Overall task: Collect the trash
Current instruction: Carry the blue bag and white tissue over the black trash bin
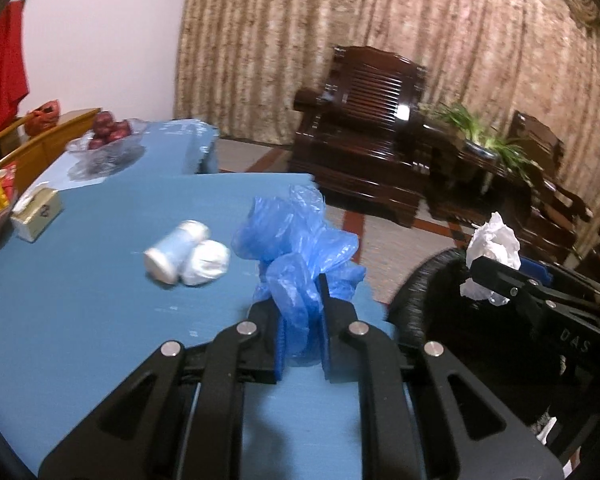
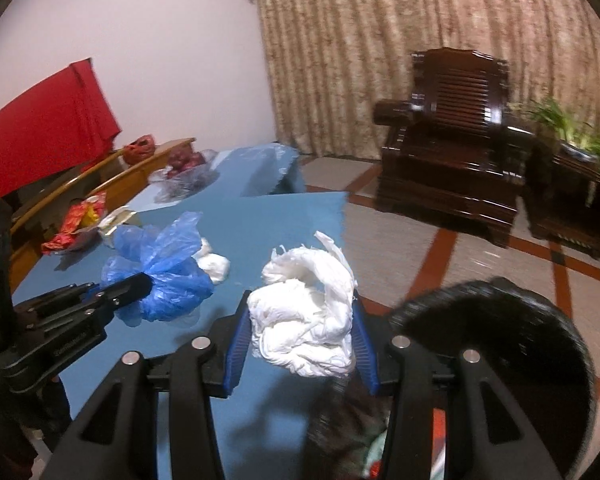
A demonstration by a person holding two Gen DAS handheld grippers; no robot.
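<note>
Trash is half gathered; my left claw (image 1: 302, 322) grips the blue bag (image 1: 296, 240) above the tabletop (image 1: 80, 300); my right claw (image 2: 300, 332) pinches white tissue (image 2: 304, 320) near the black bin (image 2: 496, 328); a bottle (image 1: 176, 250) and wad (image 1: 206, 262) remain, left.

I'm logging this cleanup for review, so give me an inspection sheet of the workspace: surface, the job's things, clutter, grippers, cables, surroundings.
Surface: blue table, bare in front.
Job's things: blue plastic bag and white crumpled paper, both held; a can and a white wad lie touching on the table; black bin at the table's right edge.
Clutter: tissue box, fruit bowl, red snack packets.
Grippers: left gripper shut on the bag; right gripper shut on the paper.
Cables: nothing seen.
Surroundings: dark wooden armchair, curtain, potted plant, red cloth.
</note>
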